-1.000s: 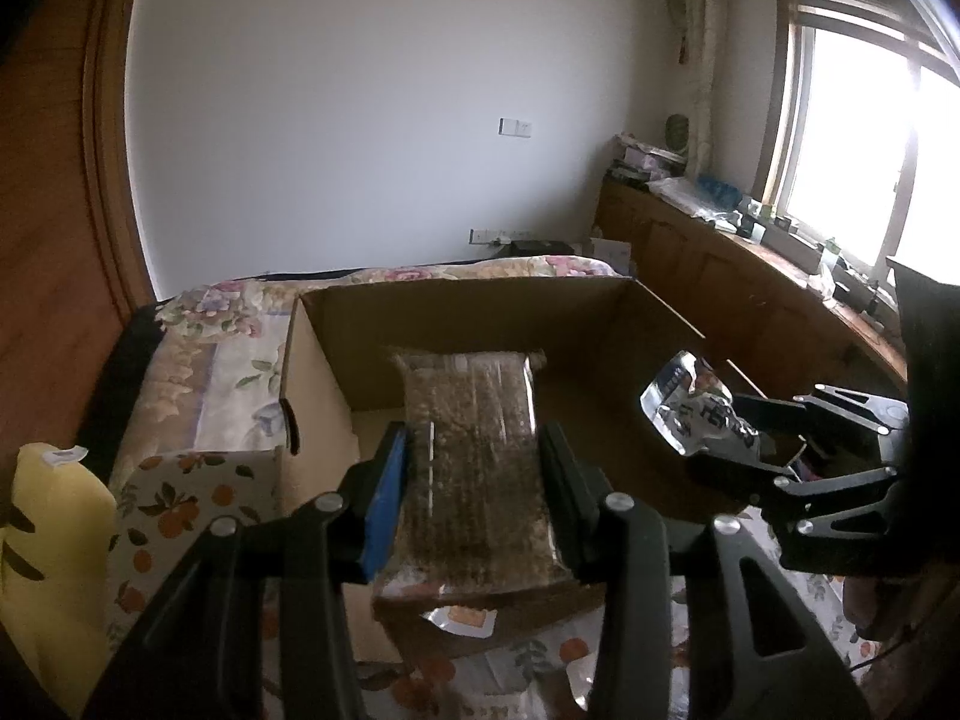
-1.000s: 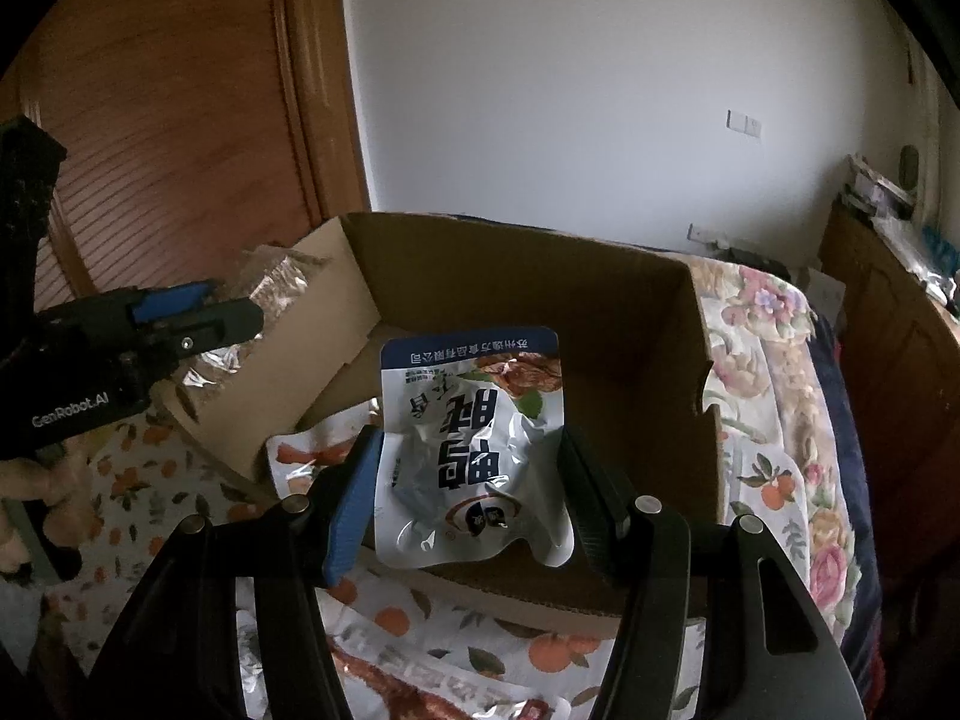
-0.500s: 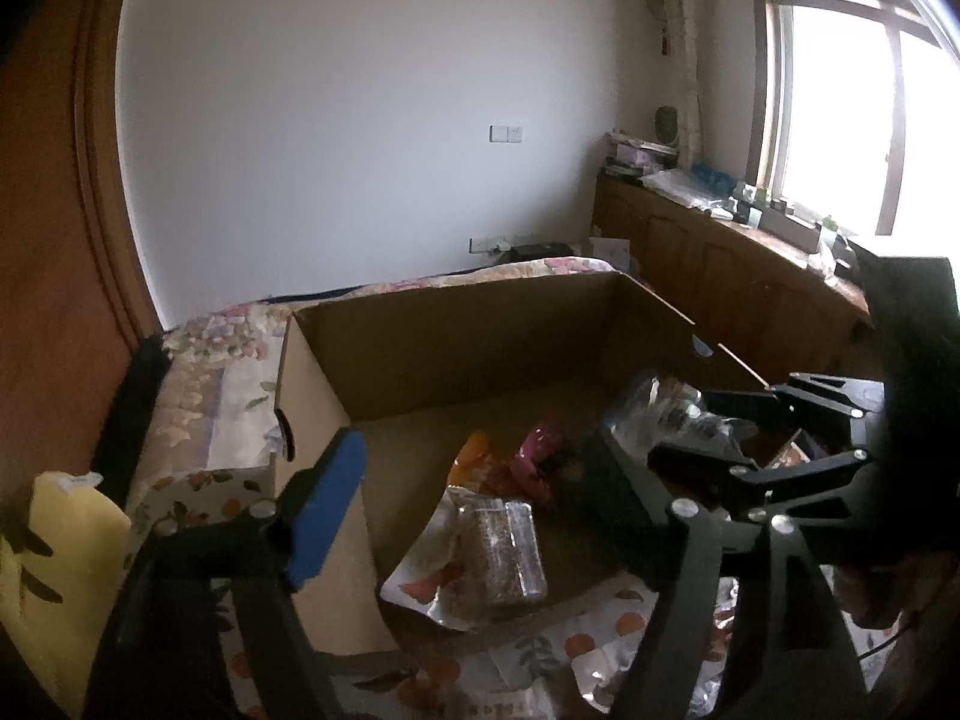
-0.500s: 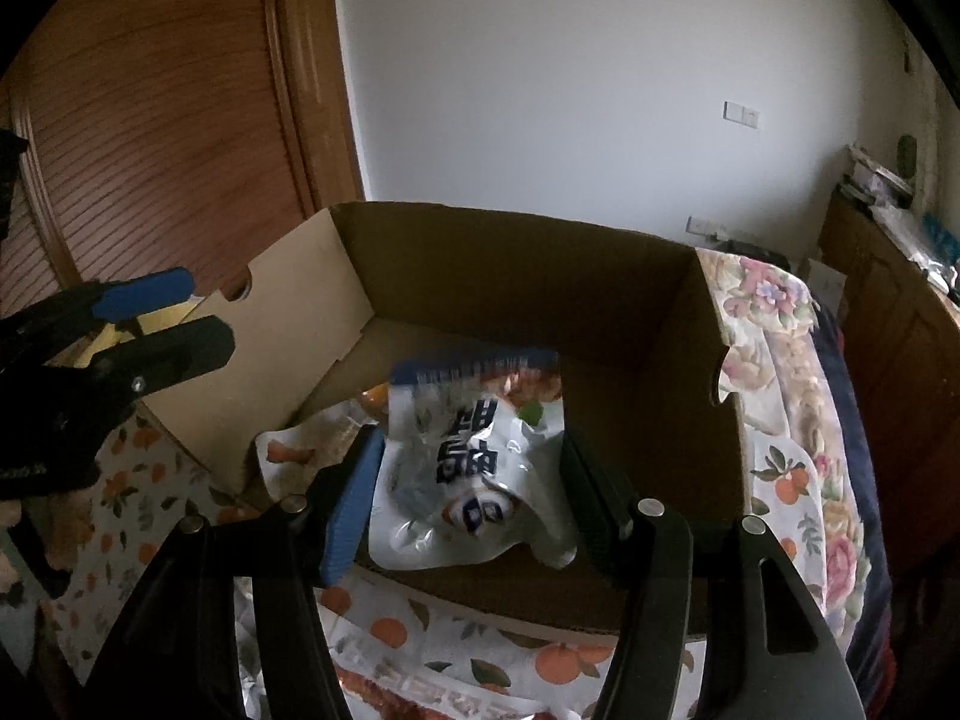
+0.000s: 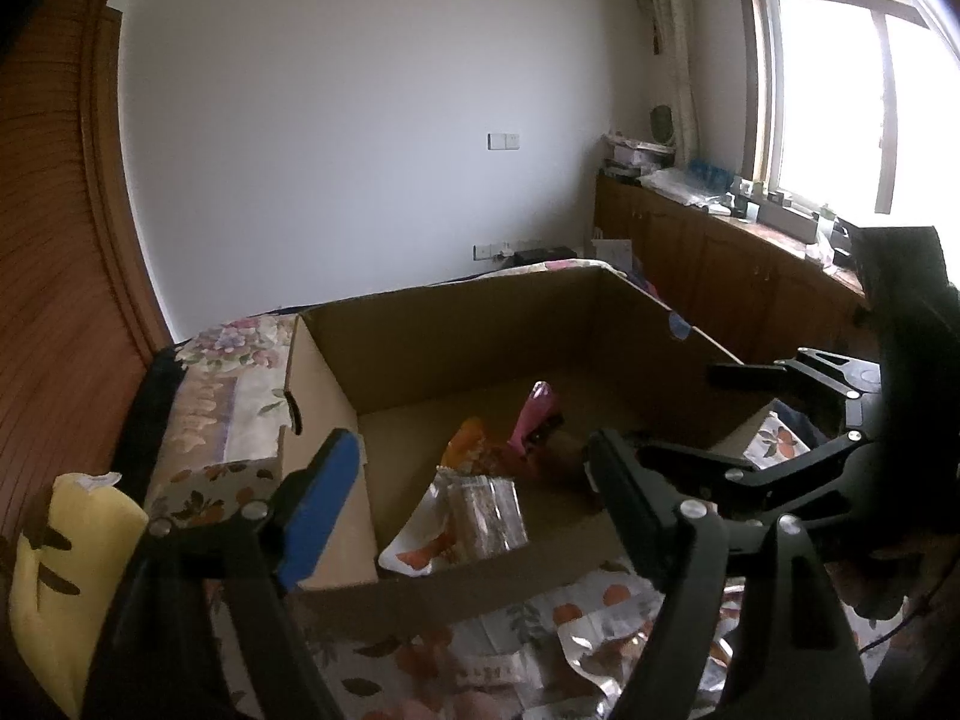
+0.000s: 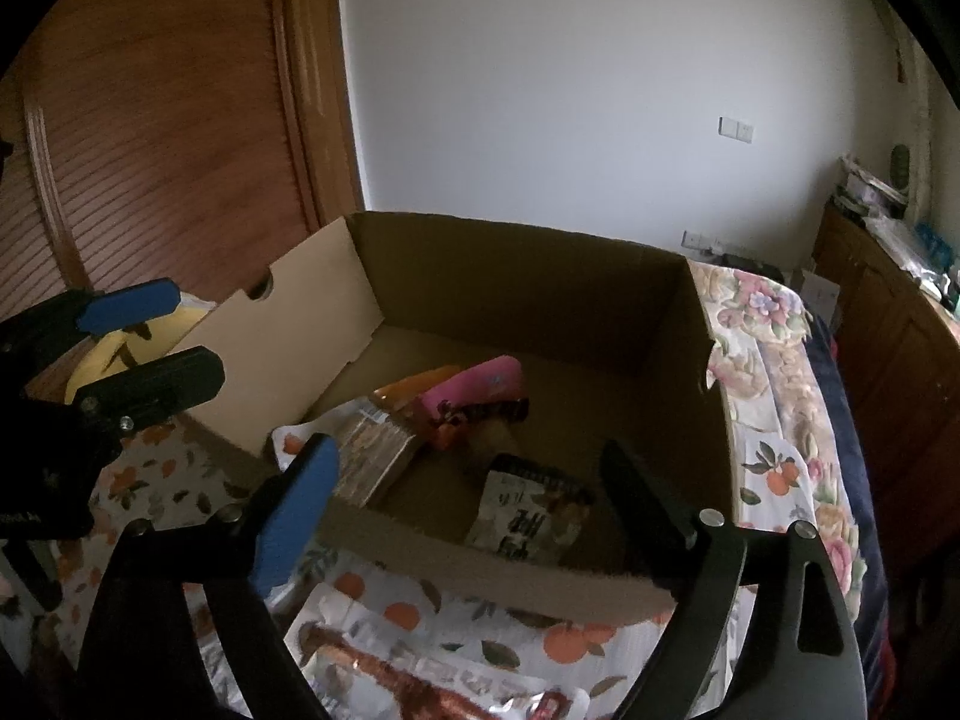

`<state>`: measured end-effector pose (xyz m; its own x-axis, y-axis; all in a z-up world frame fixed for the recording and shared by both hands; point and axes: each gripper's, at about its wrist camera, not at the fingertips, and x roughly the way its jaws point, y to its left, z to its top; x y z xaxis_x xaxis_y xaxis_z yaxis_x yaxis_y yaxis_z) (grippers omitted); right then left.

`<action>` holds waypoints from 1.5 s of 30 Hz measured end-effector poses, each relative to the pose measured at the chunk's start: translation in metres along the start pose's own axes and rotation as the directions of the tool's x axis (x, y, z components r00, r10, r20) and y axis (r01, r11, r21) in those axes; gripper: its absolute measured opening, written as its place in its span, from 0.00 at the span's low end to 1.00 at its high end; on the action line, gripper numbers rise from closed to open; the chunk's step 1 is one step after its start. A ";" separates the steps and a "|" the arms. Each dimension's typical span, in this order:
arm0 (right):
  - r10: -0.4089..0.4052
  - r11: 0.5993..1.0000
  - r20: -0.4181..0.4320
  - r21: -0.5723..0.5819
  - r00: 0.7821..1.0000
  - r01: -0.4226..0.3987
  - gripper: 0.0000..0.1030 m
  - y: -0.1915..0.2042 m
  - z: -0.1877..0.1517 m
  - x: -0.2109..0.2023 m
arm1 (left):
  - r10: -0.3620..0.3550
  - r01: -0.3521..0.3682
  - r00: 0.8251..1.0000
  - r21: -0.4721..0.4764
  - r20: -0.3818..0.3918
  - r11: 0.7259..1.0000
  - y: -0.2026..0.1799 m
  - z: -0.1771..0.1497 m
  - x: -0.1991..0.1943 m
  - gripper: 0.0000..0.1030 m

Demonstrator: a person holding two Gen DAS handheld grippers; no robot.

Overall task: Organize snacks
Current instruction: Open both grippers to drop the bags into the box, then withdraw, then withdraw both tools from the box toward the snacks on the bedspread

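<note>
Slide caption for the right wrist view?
Open right tongs above brown cardboard box holding white printed snack pouch.

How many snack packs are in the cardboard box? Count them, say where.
5: black-lettered white pouch by the near wall of the box; clear brown-bar pack left of it; white-orange pouch beneath that; orange packet and pink packet mid-floor. More may be hidden underneath.

the white snack pouch (image 6: pixel 528 519) in the box bears large dark characters, unreadable here.

My right gripper (image 6: pixel 465 492) has just spread wide, nothing pinched; the white pouch (image 6: pixel 528 519) lies in the box (image 6: pixel 540 312) between my fingers
</note>
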<state>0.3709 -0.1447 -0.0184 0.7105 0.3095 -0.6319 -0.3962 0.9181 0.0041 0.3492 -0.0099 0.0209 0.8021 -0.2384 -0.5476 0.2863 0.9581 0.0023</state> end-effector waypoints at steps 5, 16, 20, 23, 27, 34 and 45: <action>0.001 1.000 0.005 0.005 1.000 -0.001 0.90 0.003 -0.010 -0.016 | 0.015 -0.015 1.000 -0.007 0.006 1.000 -0.003 -0.007 -0.017 0.77; -0.004 1.000 0.007 0.001 1.000 0.004 0.90 0.014 -0.034 -0.057 | 0.006 -0.006 1.000 -0.006 0.017 1.000 -0.023 -0.021 -0.066 0.89; -0.005 1.000 0.010 -0.004 1.000 0.005 0.90 0.021 -0.042 -0.073 | 0.010 -0.010 1.000 -0.013 0.026 1.000 -0.028 -0.028 -0.088 0.90; -0.005 1.000 0.013 -0.008 1.000 0.005 0.90 0.026 -0.050 -0.086 | 0.020 -0.019 0.999 -0.022 0.036 1.000 -0.031 -0.034 -0.104 0.90; -0.008 1.000 0.006 -0.007 1.000 0.008 0.90 0.030 -0.062 -0.099 | 0.031 -0.030 0.999 -0.033 0.043 0.999 -0.031 -0.046 -0.121 0.91; -0.015 1.000 0.006 -0.001 1.000 0.015 0.90 0.036 -0.079 -0.120 | 0.035 -0.034 0.999 -0.032 0.033 0.999 -0.037 -0.065 -0.142 0.92; -0.010 1.000 -0.012 0.025 1.000 0.011 0.90 0.036 -0.106 -0.134 | 0.025 -0.025 1.000 -0.063 0.006 0.998 -0.041 -0.095 -0.157 0.93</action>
<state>0.1996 -0.1792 -0.0162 0.7079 0.2971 -0.6408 -0.3742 0.9272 0.0164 0.1620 0.0031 0.0274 0.8123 -0.2151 -0.5421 0.2326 0.9719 -0.0371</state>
